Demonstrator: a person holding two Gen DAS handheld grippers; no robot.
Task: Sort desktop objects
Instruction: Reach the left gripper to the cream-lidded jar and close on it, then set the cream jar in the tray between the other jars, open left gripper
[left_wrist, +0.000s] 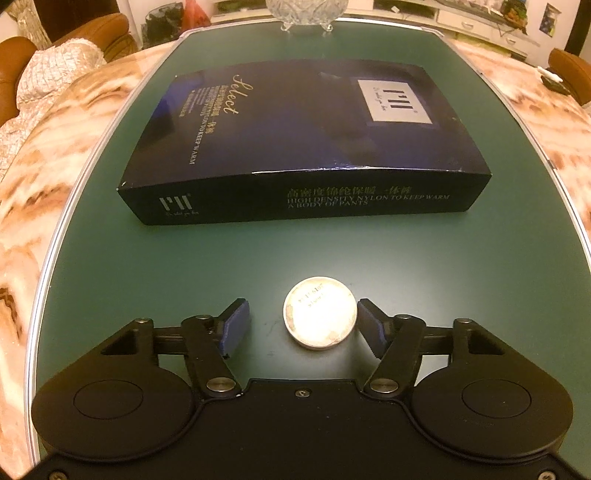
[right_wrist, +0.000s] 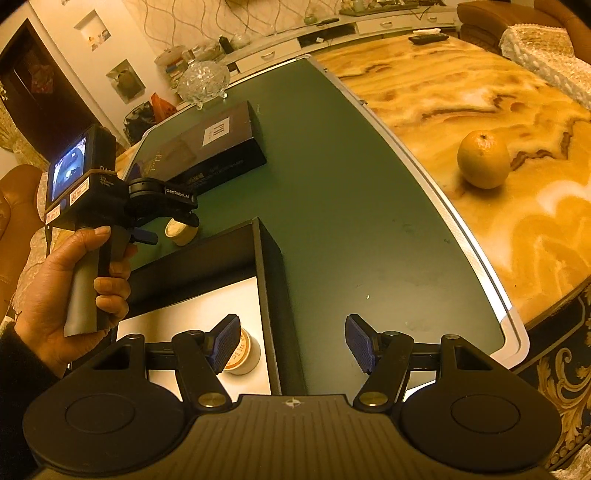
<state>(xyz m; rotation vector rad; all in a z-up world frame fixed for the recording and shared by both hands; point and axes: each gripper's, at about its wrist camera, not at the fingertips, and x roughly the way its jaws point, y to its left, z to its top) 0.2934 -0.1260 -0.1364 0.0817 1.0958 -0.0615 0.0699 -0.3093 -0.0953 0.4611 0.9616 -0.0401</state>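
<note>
The left claw (left_wrist: 303, 326) was spread wide over the green mat (left_wrist: 443, 277) on the counter (right_wrist: 461, 96). A small round tin (left_wrist: 320, 312) sat between its pads, touching the right pad (left_wrist: 369, 328) and clear of the other. A dark flat box (left_wrist: 295, 147) lay farther back. The right claw (right_wrist: 291, 343) was spread wide too, holding nothing. Its left pad hung over an open box (right_wrist: 266, 277) with a little jar (right_wrist: 242, 354) inside. An orange (right_wrist: 483, 159) sat off the mat.
</note>
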